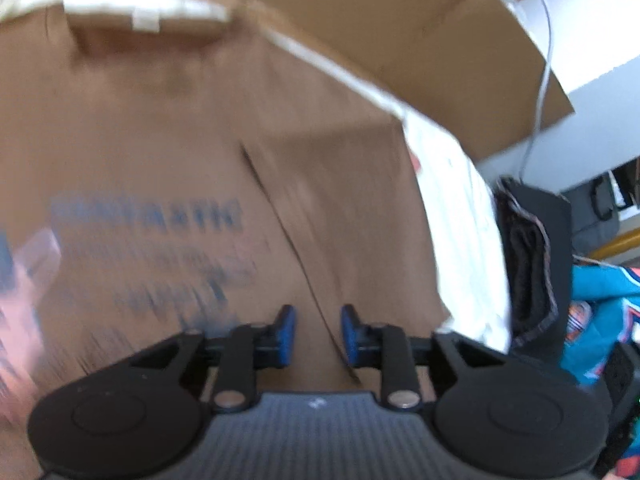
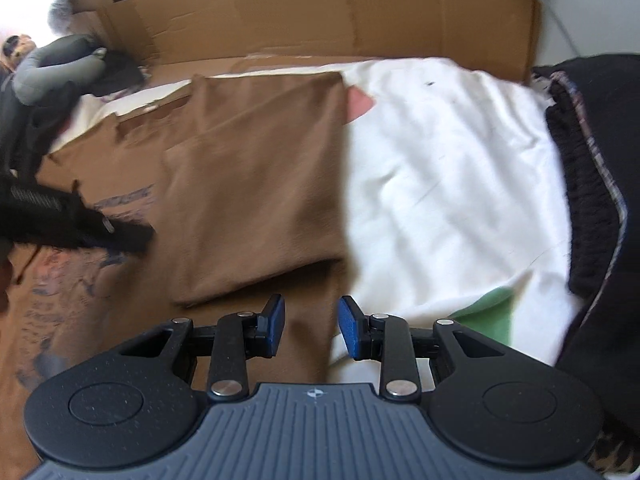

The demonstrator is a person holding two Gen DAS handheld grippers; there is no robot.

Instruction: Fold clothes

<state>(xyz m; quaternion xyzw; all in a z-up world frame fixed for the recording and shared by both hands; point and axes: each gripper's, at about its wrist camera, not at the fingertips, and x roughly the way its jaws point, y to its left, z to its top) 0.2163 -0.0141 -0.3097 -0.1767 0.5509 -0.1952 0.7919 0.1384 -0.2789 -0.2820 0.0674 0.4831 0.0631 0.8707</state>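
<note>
Right gripper [image 2: 312, 330] parted over brown shirt [image 2: 256, 184] — print unreadable.

Open brown shirt [image 2: 256, 168] ahead of right gripper [image 2: 312, 326]; dark clothes pile [image 2: 592, 184] blocks right, cardboard wall [image 2: 320, 8] closes far side

Black grippers [image 2: 312, 326] — blue-padded jaws, silver screws.

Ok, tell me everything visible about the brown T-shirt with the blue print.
The brown T-shirt with blue print lies flat, partly folded: one plain panel is turned over the body, leaving a straight folded edge. It looks like soft cotton knit. Blurred blue lettering shows in the left wrist view, where a white neckband and label sit at the far end. Its right side overlaps the white cloth. Both grippers hover above it, open and holding nothing.
</note>
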